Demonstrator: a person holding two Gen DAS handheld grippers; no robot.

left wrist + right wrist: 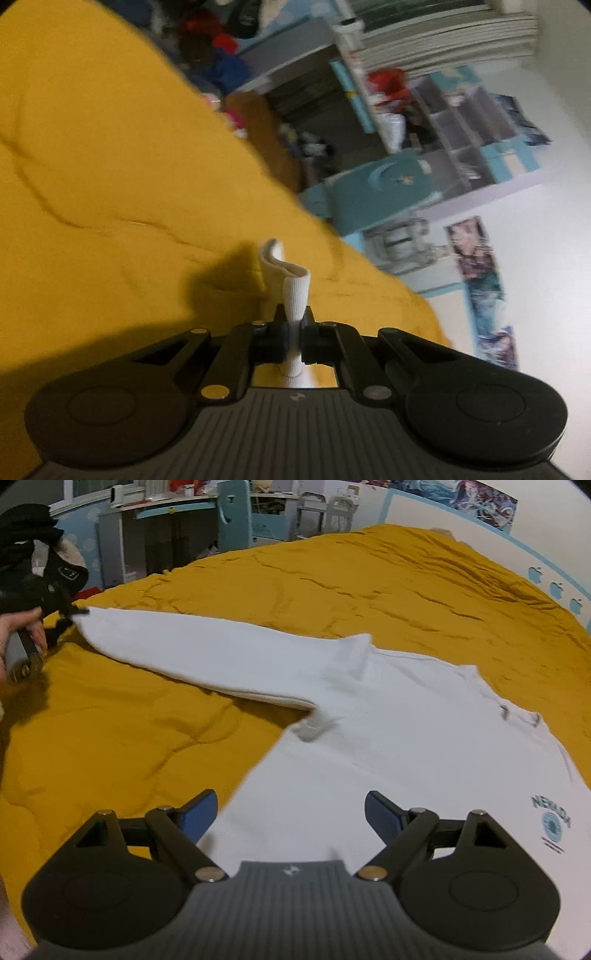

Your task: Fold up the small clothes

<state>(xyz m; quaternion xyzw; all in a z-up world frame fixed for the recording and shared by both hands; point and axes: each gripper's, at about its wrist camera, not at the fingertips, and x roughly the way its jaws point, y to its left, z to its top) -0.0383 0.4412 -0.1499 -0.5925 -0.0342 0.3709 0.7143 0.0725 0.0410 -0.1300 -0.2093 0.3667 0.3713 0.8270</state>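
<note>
A: Where is the garment?

B: The white long-sleeved cotton sweatshirt [388,738] lies flat on the bed, over a mustard-yellow quilted bedspread [129,746]. One sleeve [207,653] stretches out toward the left of the right wrist view, and a small blue-green printed logo [552,818] shows on the chest at the right edge.

A: And the left hand-held gripper?

B: The left hand-held gripper [293,332] is pinched tight on the white ribbed cuff [293,291] of that sleeve. In its own view the cuff stands up between the closed black fingers, its end curling over. In the right wrist view the same gripper [72,614] sits at the far left, at the sleeve's tip, with the person's bare hand [22,635] around its handle.

A: The right one?

B: The right hand-held gripper [290,812] is spread wide, holding nothing. Its blue-padded fingers [382,818] sit over the lower part of the sweatshirt's body; whether they touch the cloth, I cannot tell.

A: Anything behind?

B: A light blue desk unit with shelves [173,535] beyond the bed, and posters [476,251] on the white wall, blurred.
</note>
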